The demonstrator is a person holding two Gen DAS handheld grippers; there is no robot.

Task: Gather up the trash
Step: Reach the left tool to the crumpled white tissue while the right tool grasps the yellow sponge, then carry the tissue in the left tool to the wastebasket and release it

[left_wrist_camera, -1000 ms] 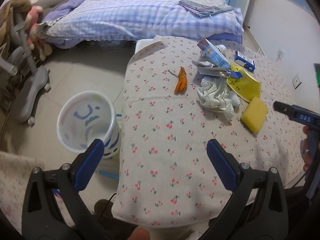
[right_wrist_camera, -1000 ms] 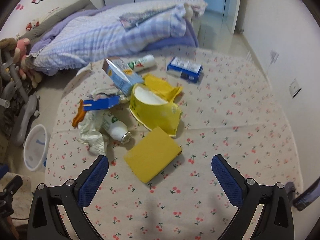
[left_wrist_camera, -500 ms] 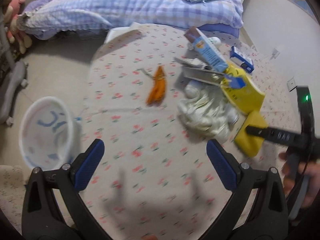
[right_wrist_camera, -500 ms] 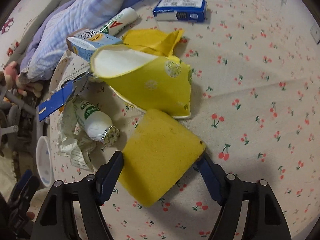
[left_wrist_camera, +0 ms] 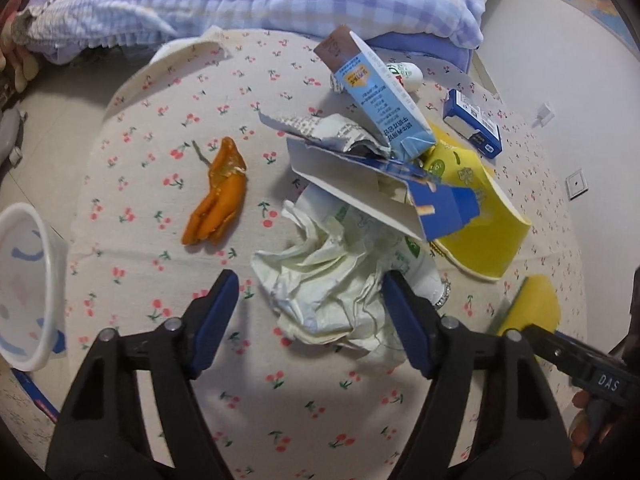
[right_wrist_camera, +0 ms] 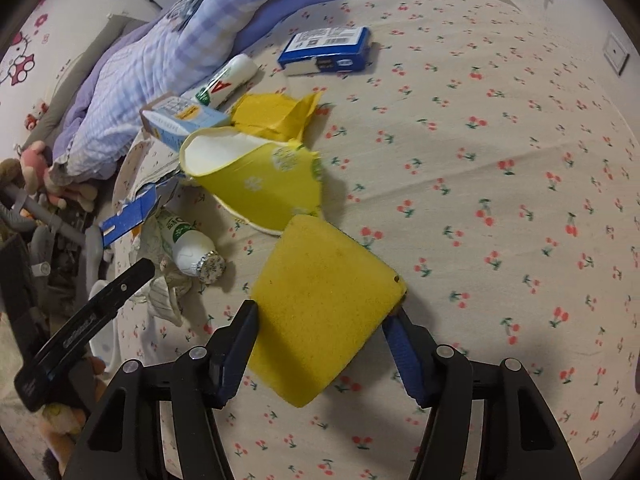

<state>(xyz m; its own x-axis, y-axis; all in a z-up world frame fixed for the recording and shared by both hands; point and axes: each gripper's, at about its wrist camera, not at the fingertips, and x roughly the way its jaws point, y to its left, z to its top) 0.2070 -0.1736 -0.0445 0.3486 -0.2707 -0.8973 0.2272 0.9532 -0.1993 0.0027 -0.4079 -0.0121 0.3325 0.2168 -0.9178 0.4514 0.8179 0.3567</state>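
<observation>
My right gripper [right_wrist_camera: 320, 344] is closing around the yellow sponge [right_wrist_camera: 324, 312], pads seemingly just touching, so I'd squeeze centrally, while my left gripper [left_wrist_camera: 310, 312], also closing, should settle squarely over the crumpled paper [left_wrist_camera: 324, 288].

1. I read "DAS" in pale letters on the black body of the right gripper [left_wrist_camera: 610, 380] at the left wrist view's lower right.
2. The white bottle [right_wrist_camera: 226, 80] shows a large red "A".
3. Print on the light-blue carton [left_wrist_camera: 380, 96] and dark-blue box [right_wrist_camera: 326, 50] is too small for me to read.
</observation>
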